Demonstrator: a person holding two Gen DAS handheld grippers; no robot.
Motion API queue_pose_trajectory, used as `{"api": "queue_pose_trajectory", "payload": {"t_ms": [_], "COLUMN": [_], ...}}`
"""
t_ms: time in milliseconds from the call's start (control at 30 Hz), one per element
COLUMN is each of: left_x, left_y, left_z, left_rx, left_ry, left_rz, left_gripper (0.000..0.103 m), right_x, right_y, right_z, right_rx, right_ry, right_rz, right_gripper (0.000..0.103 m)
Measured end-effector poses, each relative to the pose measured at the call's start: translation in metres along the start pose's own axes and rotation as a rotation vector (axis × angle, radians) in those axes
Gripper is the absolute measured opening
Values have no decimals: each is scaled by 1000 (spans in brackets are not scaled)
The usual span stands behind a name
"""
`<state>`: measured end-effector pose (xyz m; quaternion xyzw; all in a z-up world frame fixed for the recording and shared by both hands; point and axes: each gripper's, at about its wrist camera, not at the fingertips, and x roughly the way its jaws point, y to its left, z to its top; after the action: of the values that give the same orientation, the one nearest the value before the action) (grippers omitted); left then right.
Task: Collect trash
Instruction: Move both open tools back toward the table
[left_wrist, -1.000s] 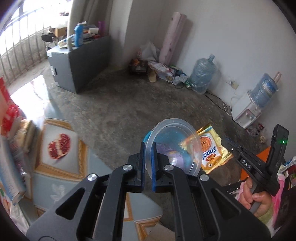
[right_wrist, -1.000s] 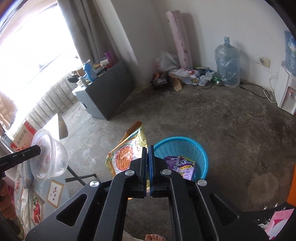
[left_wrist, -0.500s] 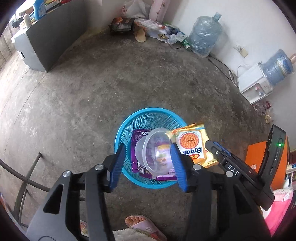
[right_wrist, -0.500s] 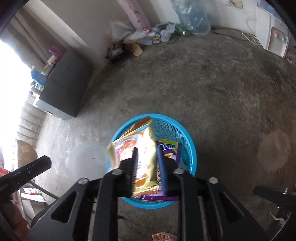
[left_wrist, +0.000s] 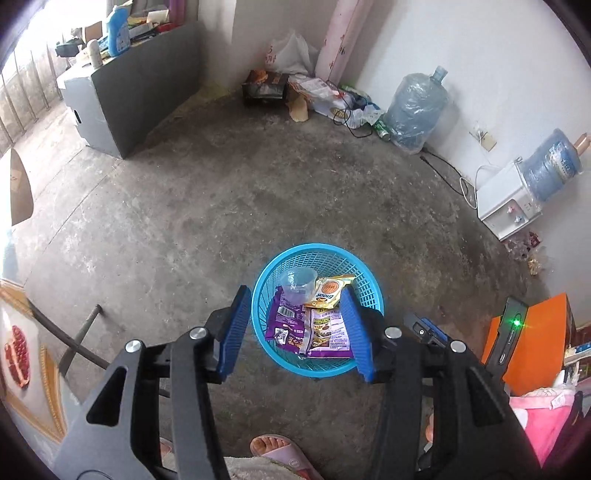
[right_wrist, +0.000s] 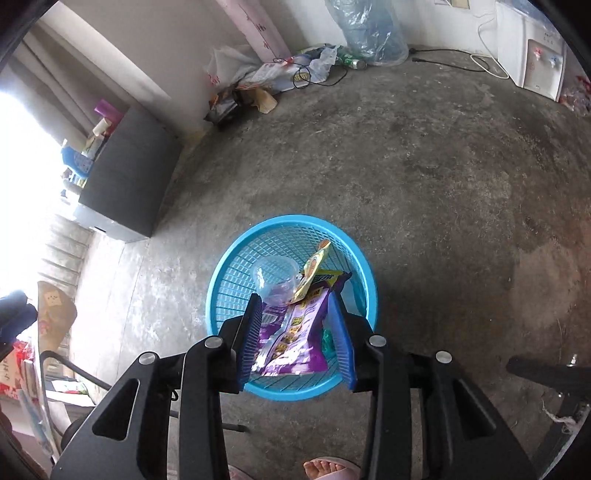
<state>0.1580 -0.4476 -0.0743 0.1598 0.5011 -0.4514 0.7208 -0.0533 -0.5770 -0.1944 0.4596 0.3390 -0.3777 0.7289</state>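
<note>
A blue mesh basket (left_wrist: 317, 247) stands on the concrete floor below both grippers. Inside it lie a clear plastic bowl (left_wrist: 297, 286), a yellow snack packet (left_wrist: 328, 291) and purple packets (left_wrist: 291, 321). My left gripper (left_wrist: 293, 290) hangs open above the basket with nothing between its fingers. In the right wrist view the basket (right_wrist: 288, 219) holds the bowl (right_wrist: 275, 275), the yellow packet (right_wrist: 314, 267) and a purple packet (right_wrist: 295, 332). My right gripper (right_wrist: 294, 297) is above them, its jaws opening and empty.
A grey cabinet (left_wrist: 122, 99) stands at the back left. Litter (left_wrist: 317, 96) and a big water bottle (left_wrist: 417, 107) lie along the far wall, a water dispenser (left_wrist: 506, 206) to the right. An orange box (left_wrist: 532, 343) is near right. A slippered foot (left_wrist: 273, 450) is below.
Both grippers came down over the basket and opened. The clear bowl left the left gripper and the yellow packet left the right one; both now lie in the basket.
</note>
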Motion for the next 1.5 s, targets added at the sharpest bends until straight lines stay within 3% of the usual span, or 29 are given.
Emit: {"api": "queue_pose_trajectory", "payload": {"t_ms": [200, 400, 667, 1033, 1267, 1500], "left_x": [-84, -172, -262, -320, -341, -339], "left_y": [17, 50, 113, 194, 222, 240], "left_z": [-27, -74, -148, -233, -282, -319], "left_rx": [20, -4, -128, -351, -463, -546], "left_ry": [-137, -268, -382, -424, -449, -439], "left_rz": [18, 80, 219, 338, 397, 383], "left_gripper": [51, 55, 58, 59, 59, 59], "right_x": [-57, -114, -150, -167, -171, -164], "right_y": [40, 95, 158, 235, 273, 308], "right_z": [-26, -49, -83, -143, -180, -213], "right_rx": [-137, -322, -490, -664, -761, -837], "right_ry": [-61, -91, -35, 58, 125, 208], "right_rz": [50, 164, 297, 404, 480, 517], "right_gripper": [46, 57, 59, 59, 59, 59]}}
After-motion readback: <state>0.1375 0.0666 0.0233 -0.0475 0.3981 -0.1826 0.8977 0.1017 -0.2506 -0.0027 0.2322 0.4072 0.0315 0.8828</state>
